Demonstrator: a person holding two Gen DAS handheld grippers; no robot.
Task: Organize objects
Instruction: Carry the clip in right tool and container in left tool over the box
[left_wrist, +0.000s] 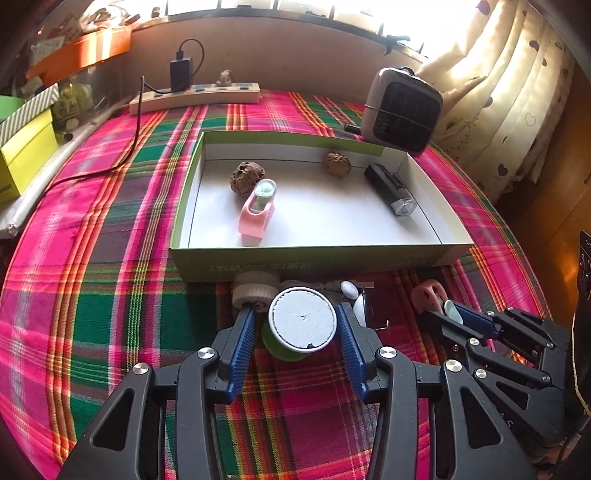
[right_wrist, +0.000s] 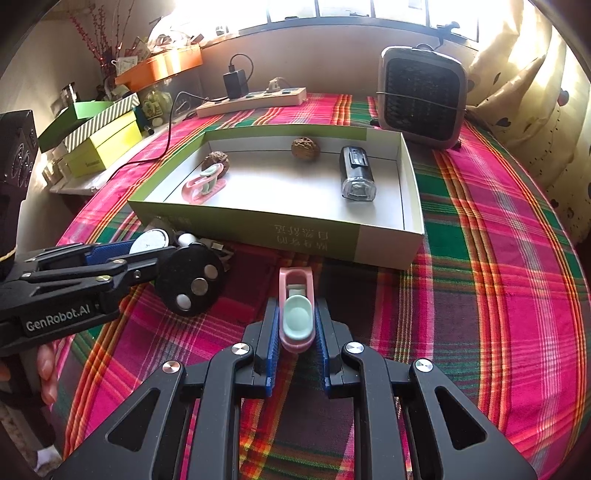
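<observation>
Pink clip (right_wrist: 296, 310) between right tongs (right_wrist: 296, 332)

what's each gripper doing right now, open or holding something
left gripper: shut on the green spool.
right gripper: shut on the pink clip.

Plaid-covered table (right_wrist: 491, 236) carries shallow green box (right_wrist: 325, 240), power strip (right_wrist: 255, 99), heater (right_wrist: 423, 98), perhaps spool (left_wrist: 303, 325).

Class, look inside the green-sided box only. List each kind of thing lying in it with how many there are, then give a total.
In the box:
Walnuts: 2
Pink clips: 1
Black lights: 1
Total: 4
</observation>
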